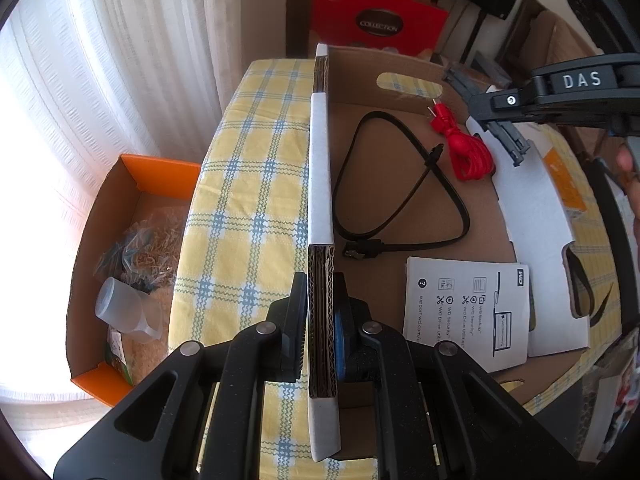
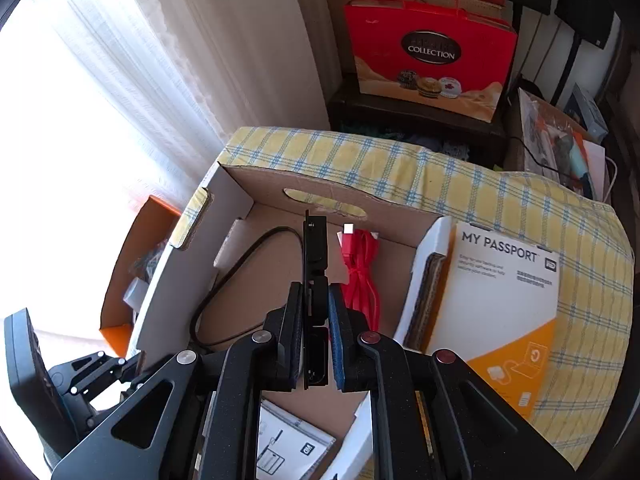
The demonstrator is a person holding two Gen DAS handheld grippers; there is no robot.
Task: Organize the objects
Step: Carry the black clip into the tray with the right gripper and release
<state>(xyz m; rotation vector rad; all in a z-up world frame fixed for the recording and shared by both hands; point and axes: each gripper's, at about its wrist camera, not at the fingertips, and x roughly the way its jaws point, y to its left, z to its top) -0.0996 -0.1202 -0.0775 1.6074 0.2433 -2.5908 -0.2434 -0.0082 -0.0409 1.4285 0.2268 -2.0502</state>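
Clamped between our left gripper's (image 1: 320, 320) jaws is the left wall of the cardboard box (image 1: 320, 168): both pads sit tight against the corrugated edge, one outside and one inside, so this hand is steadying the box on the checked cloth (image 1: 248, 184).

Moving rightward across the box floor we see a black cable (image 1: 400, 184) lying in a loose loop, then a white leaflet (image 1: 464, 312) near us, then a bundled red cable (image 1: 468, 152) toward the far wall. Beyond the right wall, on the cloth, lies a white and orange package (image 2: 496, 300), outside the box.

Our right gripper (image 2: 316, 312) hangs over the box interior, tilted downward, its jaws nearly closed on a thin black part (image 2: 314, 248) held on edge and pointing toward the far wall, between the black cable and the red one. We cannot tell what the part is.

We judge the step in hand to be placing this part in the box while the left hand keeps the box from sliding. The next move likely calls for lowering it to the bare floor between the two cables, then opening the jaws without snagging either one.
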